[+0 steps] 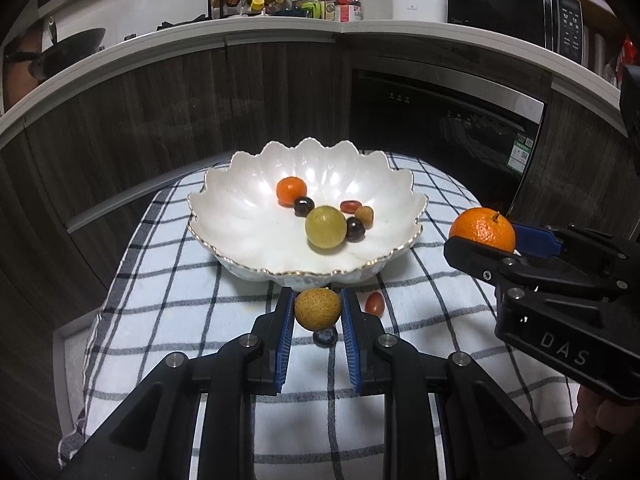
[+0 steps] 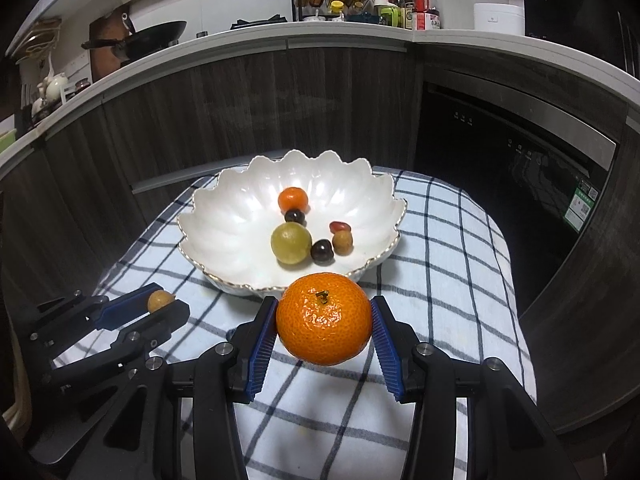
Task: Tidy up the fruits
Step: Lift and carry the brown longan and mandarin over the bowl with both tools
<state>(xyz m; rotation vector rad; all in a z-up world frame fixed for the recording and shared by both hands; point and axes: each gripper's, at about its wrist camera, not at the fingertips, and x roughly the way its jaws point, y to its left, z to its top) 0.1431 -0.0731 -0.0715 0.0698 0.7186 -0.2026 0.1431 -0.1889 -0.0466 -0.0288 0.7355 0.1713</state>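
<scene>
Holding two fruits above the checked cloth (image 1: 168,312), one in each claw, just in front of the white bowl (image 1: 224,216).

I am gripping a small brownish-yellow fruit (image 1: 317,309) in my left claw (image 1: 316,312), its blue pads pressing on both sides, and a large orange (image 2: 323,318) in my right claw (image 2: 324,320), stem end facing up. On the tabletop a small red tomato (image 1: 375,304) is lying on the cloth just beside the bowl's near rim, and a dark blue berry (image 1: 325,337) is sitting under my left claw. Inside the scalloped bowl I am seeing a small orange (image 1: 291,191), a green round fruit (image 1: 325,227), two dark cherries (image 1: 304,206), a red oblong fruit (image 1: 351,205) and a tan fruit (image 1: 364,214), clustered near the middle.
</scene>
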